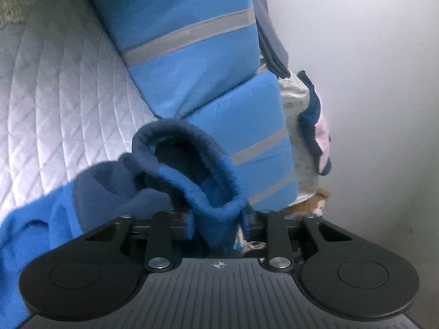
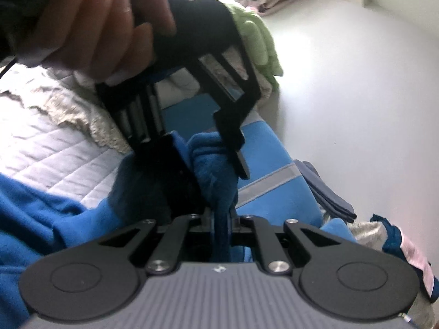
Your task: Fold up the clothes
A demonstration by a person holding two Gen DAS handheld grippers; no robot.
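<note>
A light-blue fleece garment (image 1: 192,54) with grey stripes lies lengthwise on the white quilted bed cover (image 1: 55,82). A dark-blue lined edge of it (image 1: 189,148) curls up just ahead of my left gripper (image 1: 216,216), which is shut on that fold; the fabric hides the fingertips. In the right wrist view a hand (image 2: 96,27) holds the left gripper (image 2: 211,164), its black fingers (image 2: 175,164) clamped on the bunched fleece (image 2: 211,153). Just below it my right gripper (image 2: 221,213) is shut on a thin dark-blue strip of the same garment.
Folded clothes line the bed's right edge: a navy piece (image 1: 271,46), a pale grey one (image 1: 299,137), a pink and navy one (image 1: 321,142). A green garment (image 2: 260,44) and a lace-edged blanket (image 2: 68,107) lie further up. Pale floor (image 1: 370,82) runs alongside.
</note>
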